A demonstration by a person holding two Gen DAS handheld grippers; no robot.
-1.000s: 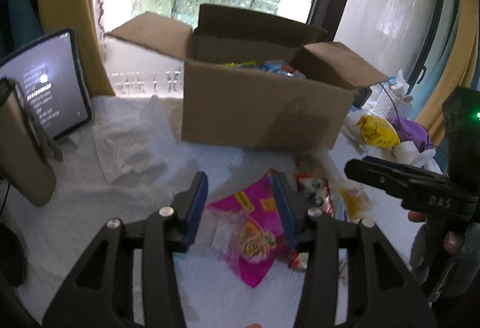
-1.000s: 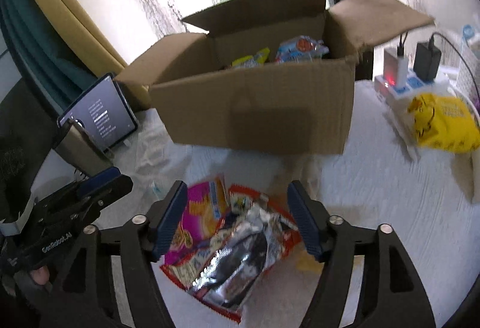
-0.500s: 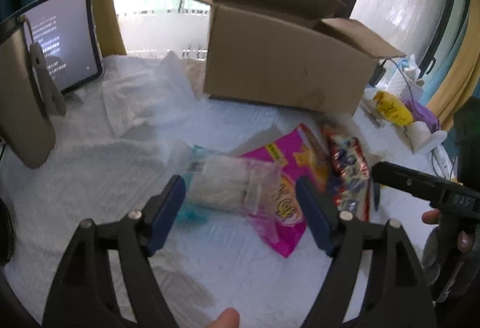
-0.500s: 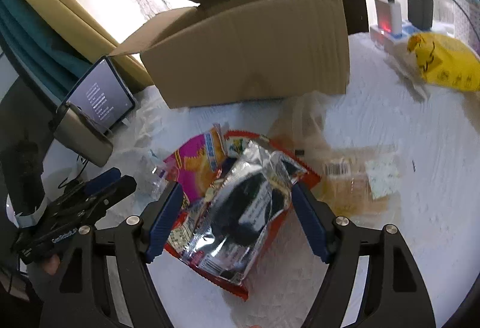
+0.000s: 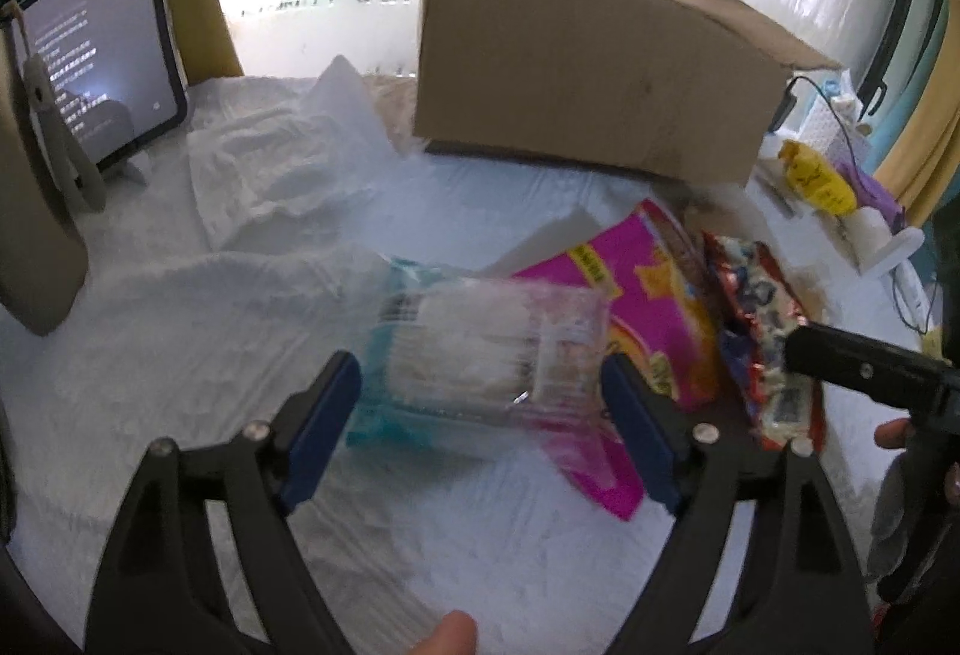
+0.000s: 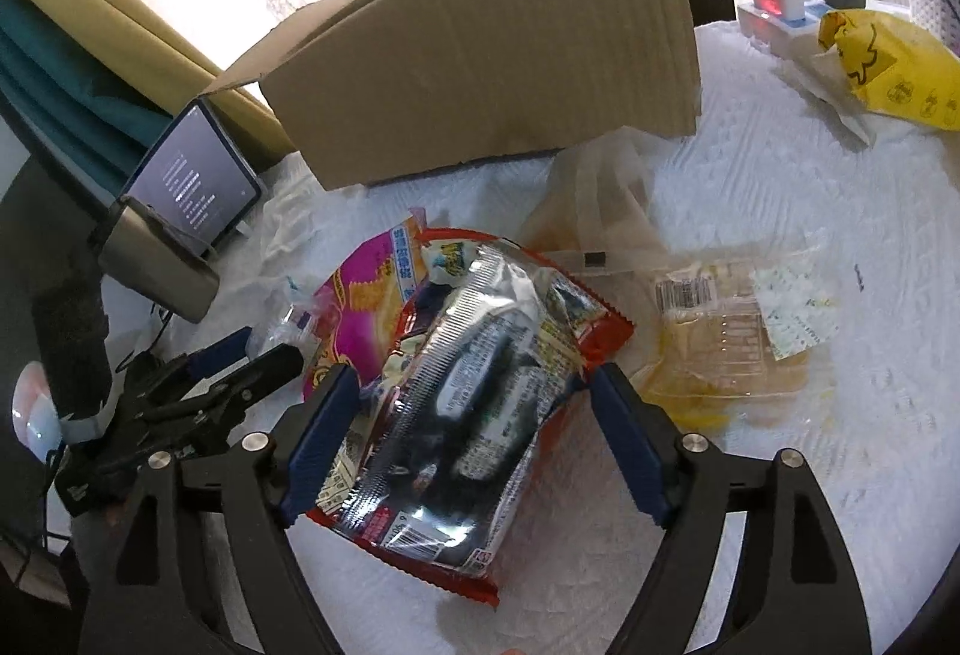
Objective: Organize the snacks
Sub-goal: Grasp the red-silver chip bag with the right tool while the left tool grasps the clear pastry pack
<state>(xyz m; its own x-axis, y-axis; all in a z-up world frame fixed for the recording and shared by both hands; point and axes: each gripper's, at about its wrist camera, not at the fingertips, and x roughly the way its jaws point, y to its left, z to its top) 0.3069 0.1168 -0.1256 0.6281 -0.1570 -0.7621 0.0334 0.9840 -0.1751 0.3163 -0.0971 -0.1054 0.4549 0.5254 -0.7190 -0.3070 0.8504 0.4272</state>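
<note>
While both sets of jaws are opening, neither pad presses on anything. left gripper [image 5: 480, 403]: spread wide, a clear packet [image 5: 486, 349] of pale white content with a teal end sits between the blue pads, blurred, so contact at the pad faces cannot be confirmed (looks like a sliver of gap on each side); call it released. Clear packet's long axis runs roughly 9-to-3 across the left wrist view, teal end toward 8 o'clock, lying on the white tablecloth [image 5: 180, 325]. At its 3 o'clock side it overlaps a magenta snack bag [image 5: 648, 307], whose long axis runs 11-to-5. right gripper [image 6: 477, 427]: also spread wide, straddling a silver-and-red snack bag [image 6: 474, 403]; pads stand just beside the bag's edges, not clamped. That bag's long axis runs roughly 1-to-7 in the right wrist view, silver back face up, red crimped seam at 7 o'clock. It lies on top of the magenta snack bag, which pokes out at 10 o'clock. At 3 o'clock of it, a flattened clear yellowish wrapper [image 6: 732, 337] with a barcode label. cardboard box [image 6: 492, 73] stands at 12 o'clock, flaps open, contents not visible from here. Tablet [image 6: 192, 181] propped at 10 o'clock; yellow bag [image 6: 888, 61] at 2 o'clock.
</note>
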